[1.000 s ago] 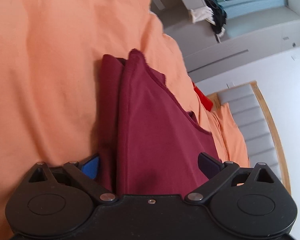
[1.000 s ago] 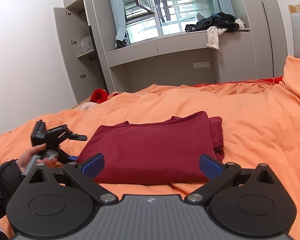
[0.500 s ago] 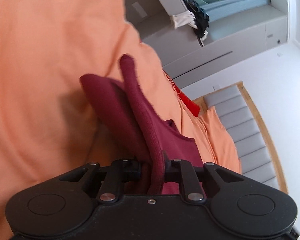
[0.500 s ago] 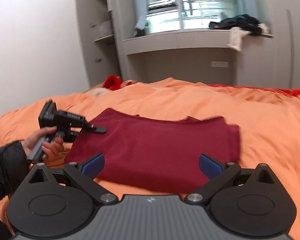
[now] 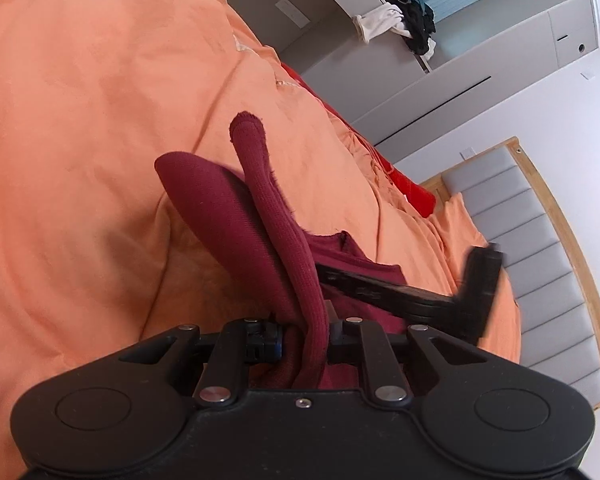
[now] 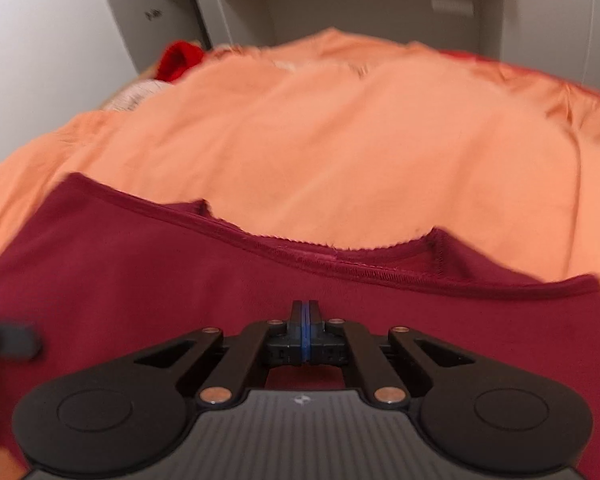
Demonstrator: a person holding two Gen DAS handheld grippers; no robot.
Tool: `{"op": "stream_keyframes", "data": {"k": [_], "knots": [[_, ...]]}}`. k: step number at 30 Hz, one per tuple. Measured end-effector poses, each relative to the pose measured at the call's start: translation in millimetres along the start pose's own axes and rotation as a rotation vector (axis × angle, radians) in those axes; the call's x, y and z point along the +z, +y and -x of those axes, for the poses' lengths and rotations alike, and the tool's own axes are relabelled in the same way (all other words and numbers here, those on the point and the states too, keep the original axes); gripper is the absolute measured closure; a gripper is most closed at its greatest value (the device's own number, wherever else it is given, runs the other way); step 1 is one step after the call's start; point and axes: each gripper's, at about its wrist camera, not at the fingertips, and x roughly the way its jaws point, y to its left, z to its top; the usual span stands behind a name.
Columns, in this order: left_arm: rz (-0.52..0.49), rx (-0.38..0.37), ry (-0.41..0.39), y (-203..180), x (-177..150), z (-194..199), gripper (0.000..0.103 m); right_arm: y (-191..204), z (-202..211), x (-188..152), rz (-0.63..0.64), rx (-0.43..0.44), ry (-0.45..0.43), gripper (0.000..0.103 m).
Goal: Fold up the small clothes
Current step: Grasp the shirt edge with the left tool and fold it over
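A bedroom with grey built-in cabinets (image 5: 452,80) and a padded grey headboard (image 5: 540,240) in a wooden frame surrounds a bed covered by an orange duvet (image 5: 80,120). On the ledge under the window lies a heap of dark and white clothes (image 5: 396,24), and a bright red cloth (image 5: 414,192) shows at the duvet's far edge. In the left wrist view, the left tongs (image 5: 306,332) are nearly closed and pinch a thick folded edge of a maroon garment (image 5: 220,216), which rises from between the pads and stands clear of the duvet, its rounded end pointing away from the camera. The rest of the garment lies on the duvet beyond, and the right tongs (image 5: 400,292) reach across it from the right, blurred. In the right wrist view, the same orange duvet (image 6: 340,120) fills the middle ground, with the grey cabinets (image 6: 340,0) and a red cloth (image 6: 180,58) behind it. The maroon garment (image 6: 140,280) spreads flat across the lower part of the view, its hemmed neckline edge facing the far side. The right tongs (image 6: 305,332) are fully closed, blue pads pressed together with no fabric between them, poised just above the garment's middle. A dark part of the left tongs (image 6: 8,338) shows at the left edge.
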Motion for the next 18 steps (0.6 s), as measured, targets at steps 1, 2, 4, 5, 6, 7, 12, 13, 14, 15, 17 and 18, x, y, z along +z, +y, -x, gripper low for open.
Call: {"op": "stream_keyframes", "data": {"k": [1,2,4,5,6,7,12,13,14,15,17,18], "knots": [[0.001,0.004,0.002,0,1,0,0.086,1,-3,-1,0.009,-0.006,0.003,0.103],[0.0,0.008,0.001,-1,1,0,0.086,2,0,-2,0.022,-0.01,-0.007,0.103],[0.0,0.006,-0.002,-2,2,1,0.086,4,18,-8,0.04,-0.004,-0.051,0.103],[0.0,0.005,-0.002,-3,2,2,0.086,6,30,-14,0.049,0.015,-0.079,0.103],[-0.007,0.005,-0.001,-3,2,2,0.086,9,44,-21,0.066,0.024,-0.107,0.103],[-0.014,0.009,-0.001,-6,1,1,0.086,11,56,-29,0.077,0.033,-0.126,0.103],[-0.022,0.009,-0.002,-18,2,1,0.086,20,42,-60,0.1,0.038,-0.014,0.103],[-0.019,0.004,0.001,-22,1,0,0.086,18,36,-65,0.105,0.023,-0.001,0.103],[-0.018,0.005,0.0,-27,0,-1,0.086,15,41,-69,0.092,0.035,-0.027,0.103],[-0.024,0.015,0.001,-33,0,-3,0.086,9,54,-74,0.065,0.059,-0.06,0.103],[-0.049,0.039,0.009,-48,1,-6,0.086,1,91,-89,0.052,0.087,-0.127,0.103],[-0.069,0.05,0.012,-58,3,-8,0.086,-2,114,-100,0.062,0.094,-0.162,0.103]]}}
